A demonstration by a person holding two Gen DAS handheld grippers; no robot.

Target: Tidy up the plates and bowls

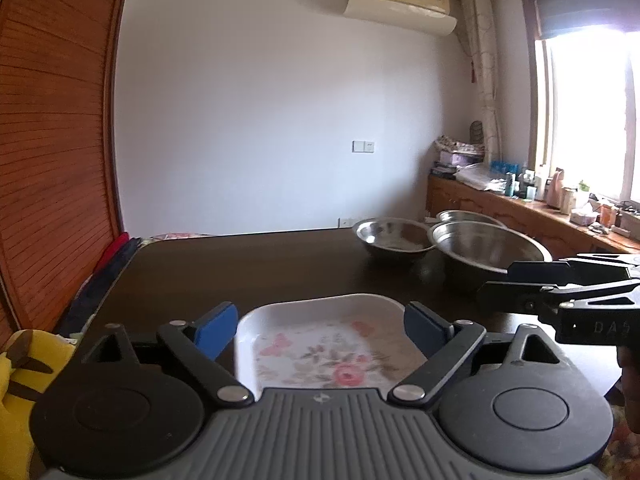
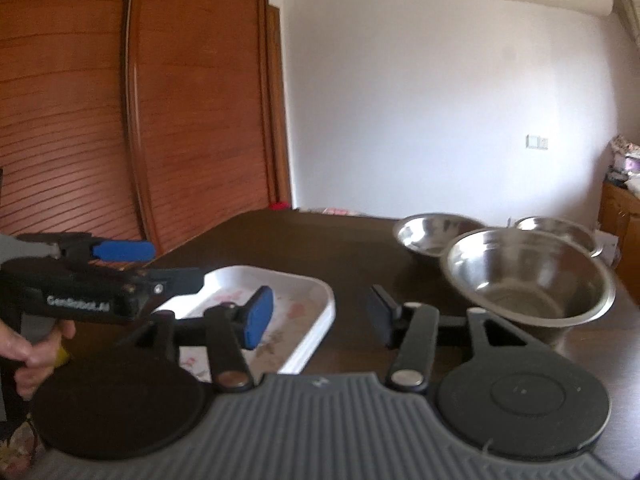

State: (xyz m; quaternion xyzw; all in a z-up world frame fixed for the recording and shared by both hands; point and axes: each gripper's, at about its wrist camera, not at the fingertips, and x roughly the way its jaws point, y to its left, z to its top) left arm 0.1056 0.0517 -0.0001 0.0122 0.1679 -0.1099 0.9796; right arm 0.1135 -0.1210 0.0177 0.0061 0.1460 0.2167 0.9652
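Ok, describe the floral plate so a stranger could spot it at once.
On the dark table, it lies near the front edge, left of three steel bowls. The plate is the only white, rectangular dish, printed with pink flowers.

"GenieRobot.AI" on left gripper (image 2: pixel 124 251) body; right gripper (image 1: pixel 496 284): "DAS" (partial).

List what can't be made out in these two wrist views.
- Floral plate: near edge hidden by the left gripper body in left view; by the right gripper in right view.
- Farthest steel bowl: mostly hidden behind the nearest steel bowl in both views.
- Windowsill bottles: too small, washed out by window glare, left view.
- Right view: blurred overall.
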